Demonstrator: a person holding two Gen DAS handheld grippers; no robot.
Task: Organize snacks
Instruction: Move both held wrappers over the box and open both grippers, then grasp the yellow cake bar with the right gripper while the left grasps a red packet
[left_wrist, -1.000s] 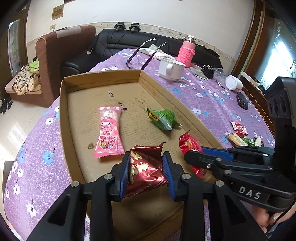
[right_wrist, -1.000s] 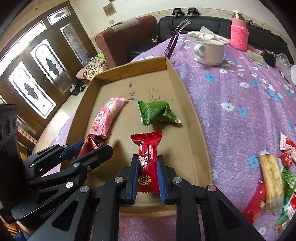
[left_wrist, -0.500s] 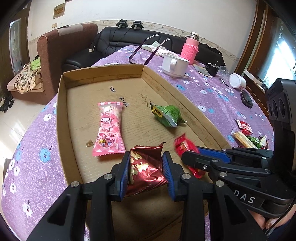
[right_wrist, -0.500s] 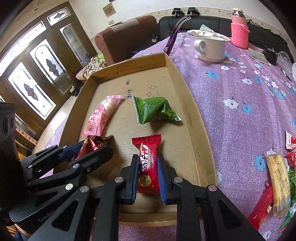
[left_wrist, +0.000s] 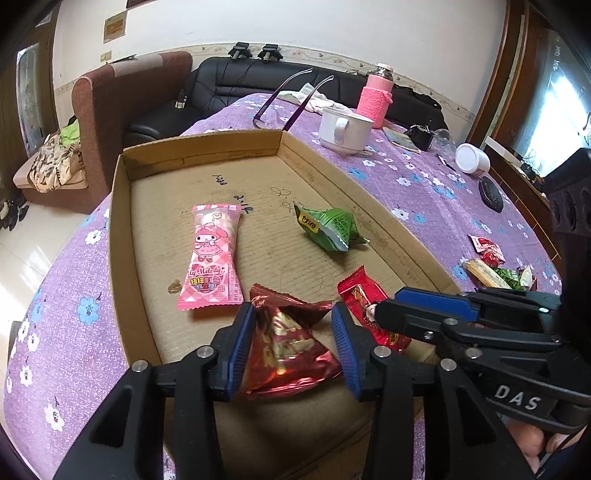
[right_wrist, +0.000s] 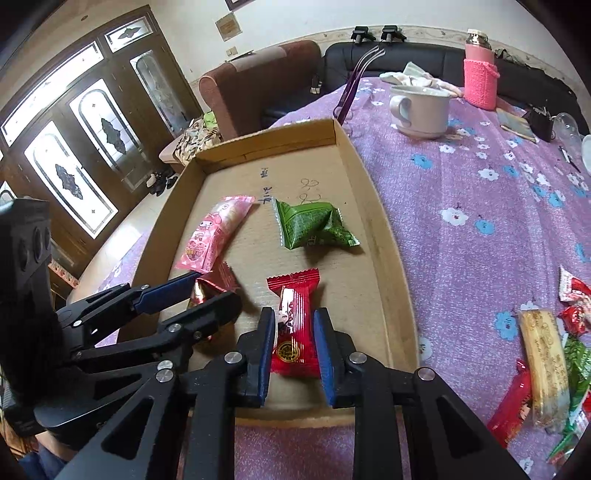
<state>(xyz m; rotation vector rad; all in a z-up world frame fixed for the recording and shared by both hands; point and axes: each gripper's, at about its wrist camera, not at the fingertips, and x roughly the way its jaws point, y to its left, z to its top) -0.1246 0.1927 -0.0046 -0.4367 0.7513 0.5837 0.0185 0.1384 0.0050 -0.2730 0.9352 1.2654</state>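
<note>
Two handheld claws work side by side at the near end of a shallow cardboard tray on a counter draped in purple flowered cloth. The left claw has just been opening: its blue pads stand on either side of a dark red foil packet that lies on the tray floor, with a gap at the right pad, so the packet is released. The right claw straddles a bright red candy wrapper; its jaws have eased slightly apart, and a sliver of cardboard shows beside each pad.

A pink packet lies just beyond the foil packet, near the tray's left wall. A green packet sits mid-tray, near the right wall. The far half of the tray is bare cardboard.

More wrapped snacks lie loose on the cloth, right of the tray and well apart from it. A white mug stands past the tray's far corner.
</note>
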